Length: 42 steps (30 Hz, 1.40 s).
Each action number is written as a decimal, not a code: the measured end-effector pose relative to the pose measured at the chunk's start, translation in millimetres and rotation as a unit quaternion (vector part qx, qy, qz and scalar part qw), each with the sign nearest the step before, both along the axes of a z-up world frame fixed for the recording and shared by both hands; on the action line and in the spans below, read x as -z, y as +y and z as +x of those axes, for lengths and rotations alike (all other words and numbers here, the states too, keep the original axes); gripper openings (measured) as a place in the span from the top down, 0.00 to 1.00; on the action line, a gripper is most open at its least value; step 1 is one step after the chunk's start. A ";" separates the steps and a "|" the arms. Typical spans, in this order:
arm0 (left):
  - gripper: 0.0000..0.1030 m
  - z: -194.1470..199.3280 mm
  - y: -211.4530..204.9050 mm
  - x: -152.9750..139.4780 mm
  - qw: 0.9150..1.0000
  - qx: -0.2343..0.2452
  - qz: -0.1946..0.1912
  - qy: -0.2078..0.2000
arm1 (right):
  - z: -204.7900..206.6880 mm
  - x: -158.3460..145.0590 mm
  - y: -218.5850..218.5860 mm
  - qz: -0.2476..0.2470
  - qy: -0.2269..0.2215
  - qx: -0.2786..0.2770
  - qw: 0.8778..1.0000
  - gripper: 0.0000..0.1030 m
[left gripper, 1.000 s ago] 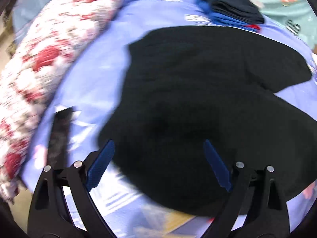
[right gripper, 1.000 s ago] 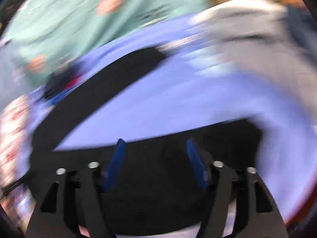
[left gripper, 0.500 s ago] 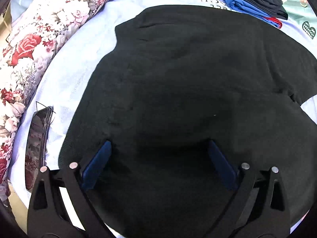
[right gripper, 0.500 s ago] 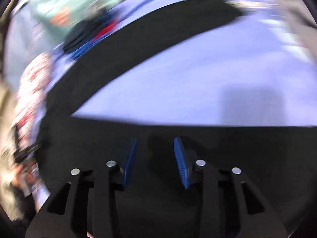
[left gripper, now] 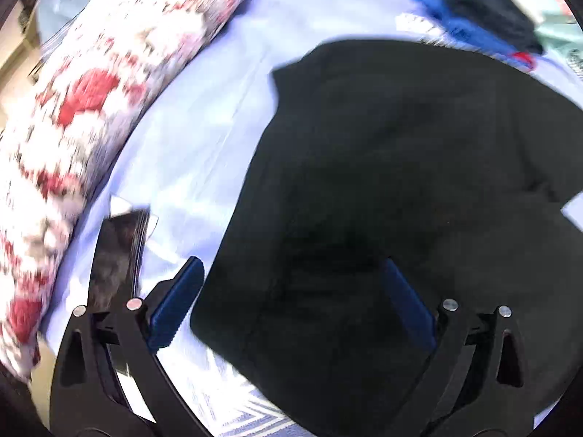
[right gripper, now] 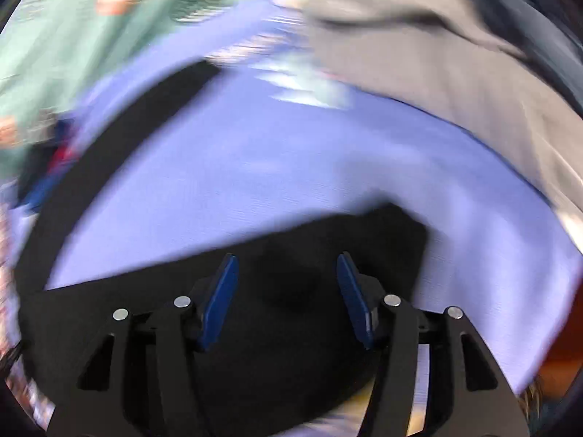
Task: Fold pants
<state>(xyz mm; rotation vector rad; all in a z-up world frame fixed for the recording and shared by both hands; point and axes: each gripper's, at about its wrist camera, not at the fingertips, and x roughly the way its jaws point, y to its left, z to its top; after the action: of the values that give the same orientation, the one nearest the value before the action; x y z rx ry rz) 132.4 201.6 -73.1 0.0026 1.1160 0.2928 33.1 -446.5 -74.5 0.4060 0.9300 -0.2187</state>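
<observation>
Black pants (left gripper: 382, 189) lie spread flat on a light blue bed sheet (left gripper: 204, 131). In the left wrist view my left gripper (left gripper: 291, 298) is open above the waist end, its left finger over the sheet beside the pants' edge and its right finger over the cloth. In the right wrist view the pants (right gripper: 291, 327) show two legs spread apart, one running to the upper left. My right gripper (right gripper: 288, 291) is open over the near leg close to its hem. Neither gripper holds anything. Both views are blurred.
A floral pillow (left gripper: 91, 109) lies along the left. A dark phone (left gripper: 113, 255) rests on the sheet beside my left gripper. Folded dark and blue clothes (left gripper: 481, 18) sit at the far edge. A green blanket (right gripper: 73, 36) and grey cloth (right gripper: 455, 54) border the sheet.
My left gripper has pulled back and to the left, so the pants' left edge and the phone show again. My right gripper has opened wider and swung toward the leg's hem.
</observation>
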 end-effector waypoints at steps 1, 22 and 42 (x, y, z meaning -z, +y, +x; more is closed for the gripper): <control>0.04 5.4 -2.9 -6.3 1.000 0.015 -0.005 -0.010 | 13.6 -4.7 19.1 0.002 -0.007 -0.031 0.999 0.38; 0.30 164.2 29.0 -0.5 0.987 0.104 0.120 -0.007 | 210.5 8.3 338.5 -0.002 0.001 -0.336 0.942 0.35; 0.46 173.3 52.4 -4.8 0.986 0.168 -0.015 0.018 | 223.6 23.2 348.3 -0.029 0.017 -0.358 0.933 0.31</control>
<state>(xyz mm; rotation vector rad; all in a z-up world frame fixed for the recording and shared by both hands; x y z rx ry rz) 305.7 254.0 -68.3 0.1678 1.1347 -0.0265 256.6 -98.1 -97.7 -0.0097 1.0458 0.4163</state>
